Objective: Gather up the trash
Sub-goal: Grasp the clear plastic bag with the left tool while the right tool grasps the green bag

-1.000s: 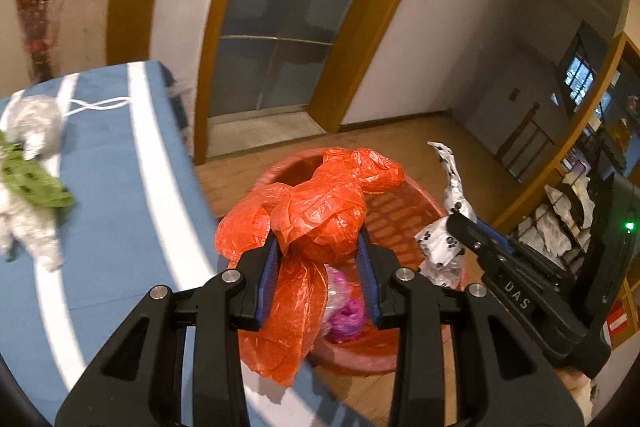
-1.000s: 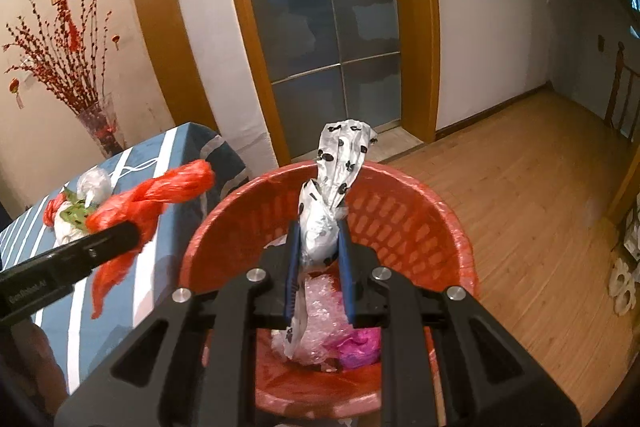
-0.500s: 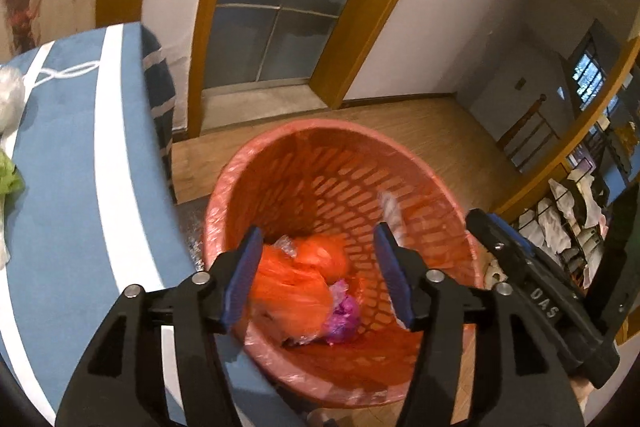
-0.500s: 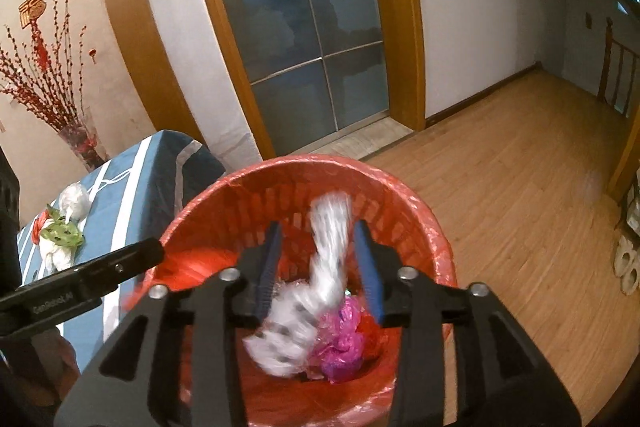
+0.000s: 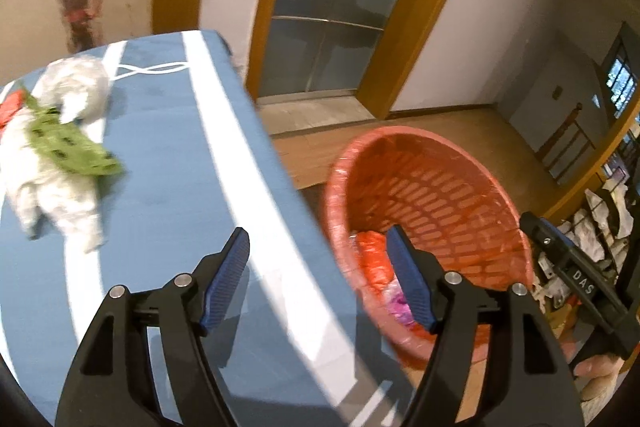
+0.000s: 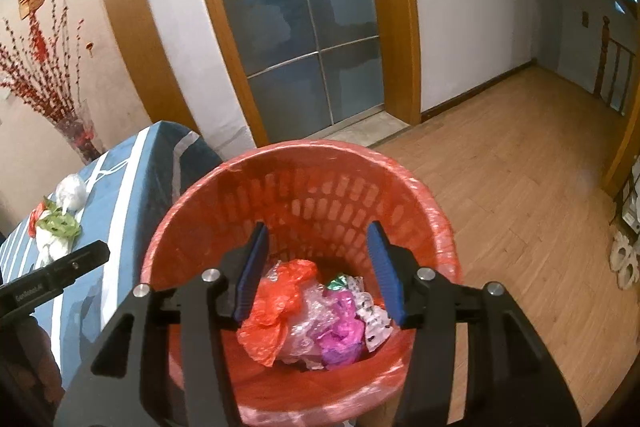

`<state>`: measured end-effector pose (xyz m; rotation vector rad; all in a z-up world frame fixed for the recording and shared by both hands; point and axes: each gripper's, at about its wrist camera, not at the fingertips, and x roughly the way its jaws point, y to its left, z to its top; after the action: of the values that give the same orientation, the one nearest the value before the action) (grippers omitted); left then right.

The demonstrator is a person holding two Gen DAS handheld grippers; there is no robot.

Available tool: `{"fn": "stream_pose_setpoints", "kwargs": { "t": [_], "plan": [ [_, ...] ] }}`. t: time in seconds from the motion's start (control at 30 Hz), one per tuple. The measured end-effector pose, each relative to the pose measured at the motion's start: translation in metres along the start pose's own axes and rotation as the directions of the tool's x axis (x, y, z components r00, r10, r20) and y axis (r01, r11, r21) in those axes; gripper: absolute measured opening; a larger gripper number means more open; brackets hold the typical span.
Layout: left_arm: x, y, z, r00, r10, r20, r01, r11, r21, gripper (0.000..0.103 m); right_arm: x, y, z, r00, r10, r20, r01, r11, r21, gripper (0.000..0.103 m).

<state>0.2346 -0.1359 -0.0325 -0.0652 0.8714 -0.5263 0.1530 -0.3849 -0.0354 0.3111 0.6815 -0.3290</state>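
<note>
At the bottom of the left wrist view the left gripper point(image 5: 316, 267) stands with its 2 ribbed blue pads point(image 5: 224, 283) apart and the jaws opening, nothing between them; beneath it runs the table point(image 5: 160, 227), covered in a smooth blue cloth with broad white stripes. At the bottom of the right wrist view the right gripper point(image 6: 316, 263) is likewise released, jaws opening, its black arms and blue pads hanging over the mouth of the basket point(image 6: 400, 179) with nothing clasped; the other gripper's black finger shows at the left edge there.

The basket is round, of red slotted plastic lined with a thin red film, standing on the floor just beside the table's edge; inside it, low in the frame, lies the collected trash: a crumpled orange-red bag point(image 6: 276, 311), clear crinkled film point(image 6: 308, 323), a magenta wad point(image 6: 340, 335) and a white black-spotted wrapper point(image 6: 372, 319).

Further up the table, at the left of the left wrist view, more trash remains: white crumpled bags point(image 5: 52, 183) with a green patterned wrapper point(image 5: 68, 147) across them, blurred; a red scrap point(image 5: 10, 107) sits at the edge.

Beyond is a wood-plank floor point(image 6: 520, 179), white walls, a frosted glass door point(image 6: 300, 27) in a curved-looking wooden frame, and at upper left a vase of red twigs point(image 6: 44, 67).
</note>
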Motion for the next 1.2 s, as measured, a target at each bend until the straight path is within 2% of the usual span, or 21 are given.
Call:
{"fn": "stream_pose_setpoints", "kwargs": {
  "t": [0.1,0.4,0.7,0.83,0.93,1.03,1.2],
  "plan": [
    [-0.01,0.015,-0.003,0.999,0.033,0.015,-0.033,0.999,-0.01,0.077,-0.003,0.016,-0.001,1.0,0.02,-0.004,-0.02,0.999,-0.031,0.051],
    [-0.04,0.068,-0.008,0.987,0.15,0.063,-0.147,0.988,-0.052,0.079,-0.011,0.074,-0.004,0.996,0.09,-0.014,-0.091,0.986,-0.141,0.051],
    [-0.068,0.132,-0.016,0.969,0.229,0.095,-0.214,0.966,-0.143,0.079,-0.009,0.131,-0.011,0.988,0.149,-0.041,-0.155,0.961,-0.228,0.051],
    [-0.074,0.166,-0.007,0.954,0.277,0.114,-0.248,0.945,-0.215,0.079,-0.005,0.145,-0.014,0.986,0.158,-0.051,-0.166,0.954,-0.249,0.051],
    [-0.073,0.189,0.003,0.951,0.286,0.115,-0.244,0.928,-0.282,0.077,-0.003,0.152,-0.015,0.984,0.167,-0.055,-0.175,0.948,-0.264,0.051],
    [-0.062,0.205,0.015,0.958,0.271,0.099,-0.223,0.914,-0.339,0.075,0.0,0.159,-0.015,0.983,0.175,-0.057,-0.184,0.942,-0.282,0.051],
    [-0.037,0.21,0.028,0.965,0.257,0.043,-0.226,0.909,-0.35,0.07,0.005,0.17,-0.016,0.982,0.178,-0.062,-0.189,0.932,-0.309,0.051]
  ]
}}
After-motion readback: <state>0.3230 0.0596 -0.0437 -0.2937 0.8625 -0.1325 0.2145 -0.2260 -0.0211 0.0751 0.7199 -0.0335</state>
